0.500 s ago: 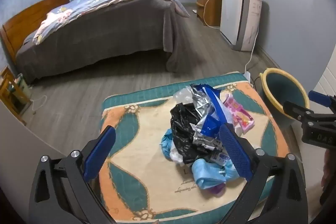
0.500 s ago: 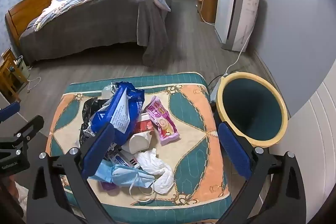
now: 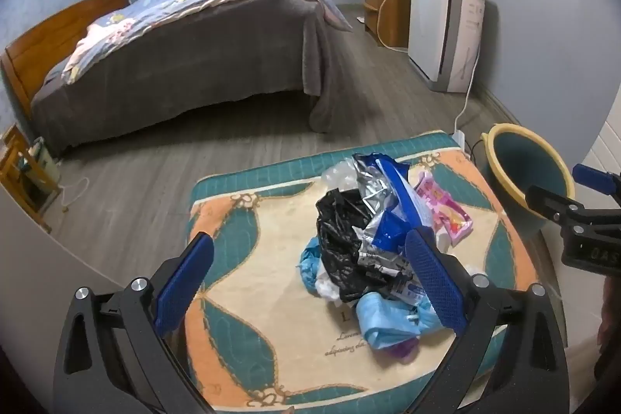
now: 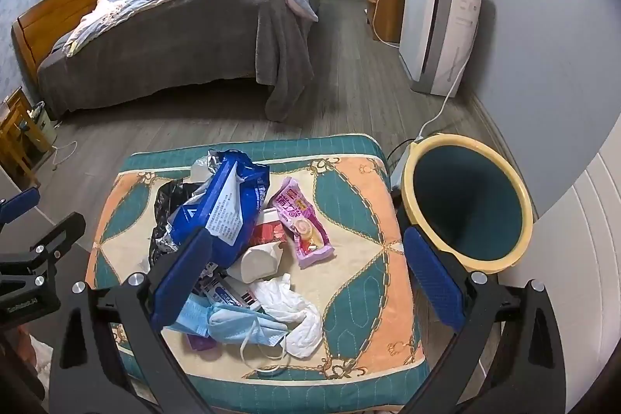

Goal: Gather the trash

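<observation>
Two grippers, both with blue-padded fingers spread wide and nothing between them. Left gripper [image 3: 308,282] poised over the near left part of a patterned cushion [image 3: 248,251], its right finger [image 3: 434,278] overlapping the trash pile in view; contact not certain. Right gripper [image 4: 306,278] poised over the cushion's near edge [image 4: 365,297], left finger [image 4: 182,278] in front of the pile, right finger [image 4: 432,278] near the cushion's right edge, beside a yellow-rimmed teal bin [image 4: 465,204].

Trash heaped on the cushion, left of centre in the right wrist view: a blue wrapper [image 4: 229,204] on top, leaning over a crumpled black plastic bag [image 4: 167,212] toward the left edge. Just right of the wrapper, a pink snack packet [image 4: 302,224] lying flat, clear of the heap's top. A white paper cup [image 4: 258,260] on its side below a small red packet [image 4: 269,231]. Toward the near edge, a blue face mask [image 4: 240,326] with loops trailing, touching a crumpled white tissue [image 4: 295,309]. A purple item [image 4: 200,340] poking out under the mask, too hidden to identify.

Bin standing on the floor just off the cushion's right edge, mouth tilted toward the camera. Farther back, a bed [image 4: 174,37] with grey cover, and a white appliance [image 4: 438,26] against the right wall.
</observation>
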A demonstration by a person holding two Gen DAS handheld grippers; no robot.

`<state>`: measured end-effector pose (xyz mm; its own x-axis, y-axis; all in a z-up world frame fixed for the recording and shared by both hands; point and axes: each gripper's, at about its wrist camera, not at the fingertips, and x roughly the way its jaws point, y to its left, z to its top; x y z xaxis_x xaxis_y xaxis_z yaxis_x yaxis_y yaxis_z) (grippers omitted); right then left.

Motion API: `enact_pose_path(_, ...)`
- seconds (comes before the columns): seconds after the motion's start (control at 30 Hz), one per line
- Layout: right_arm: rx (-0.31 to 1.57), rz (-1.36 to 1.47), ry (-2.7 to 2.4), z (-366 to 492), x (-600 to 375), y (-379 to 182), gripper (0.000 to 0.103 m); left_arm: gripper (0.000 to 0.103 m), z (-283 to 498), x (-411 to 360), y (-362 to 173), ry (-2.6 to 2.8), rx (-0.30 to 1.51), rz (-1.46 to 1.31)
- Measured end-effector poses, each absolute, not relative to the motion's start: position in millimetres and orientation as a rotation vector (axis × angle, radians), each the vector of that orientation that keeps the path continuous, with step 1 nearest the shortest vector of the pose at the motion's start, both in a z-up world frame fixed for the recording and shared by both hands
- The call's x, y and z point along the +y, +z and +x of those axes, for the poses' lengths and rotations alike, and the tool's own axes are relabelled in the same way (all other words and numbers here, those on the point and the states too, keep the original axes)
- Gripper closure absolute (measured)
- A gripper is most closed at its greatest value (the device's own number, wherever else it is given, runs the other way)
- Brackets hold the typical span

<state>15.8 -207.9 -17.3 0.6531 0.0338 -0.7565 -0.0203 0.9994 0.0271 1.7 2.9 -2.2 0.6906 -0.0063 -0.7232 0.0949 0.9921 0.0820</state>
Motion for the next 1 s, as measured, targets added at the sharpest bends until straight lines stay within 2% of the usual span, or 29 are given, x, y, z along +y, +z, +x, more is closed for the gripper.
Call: enact_pose_path(1.0,0.867,0.017,0.032,12.7,-207.1,-16.6,0.006,0.005,2.0,4.1,-5.7,-0.06,0.811,0.117)
